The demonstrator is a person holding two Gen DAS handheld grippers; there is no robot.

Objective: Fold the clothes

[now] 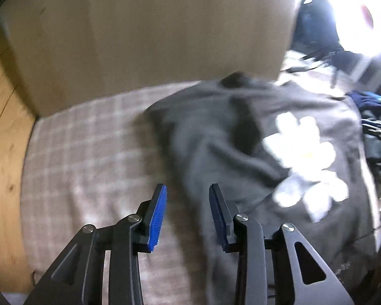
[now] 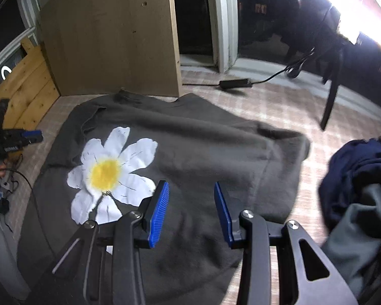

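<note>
Sweatshirt: dark grey, spread flat on the checked blanket, front side up; one side lies folded inward in the left wrist view, which is blurred.
Flower print: white petals, yellow centre, on the sweatshirt's front, nearer the left gripper's side.
Left gripper: jaws apart, nothing between the blue pads; it hangs over the edge where sweatshirt meets blanket. In the right wrist view it appears at the far left, beside the sweatshirt.
Right gripper: jaws apart, empty, above the lower part of the sweatshirt, just right of the flower print.
Pile of clothes: dark blue and grey garments, heaped on the blanket to the right, apart from the sweatshirt.
Wooden panel: upright, behind the sweatshirt's collar.
Power adapter: black, with cable, on the floor beyond the blanket.
</note>
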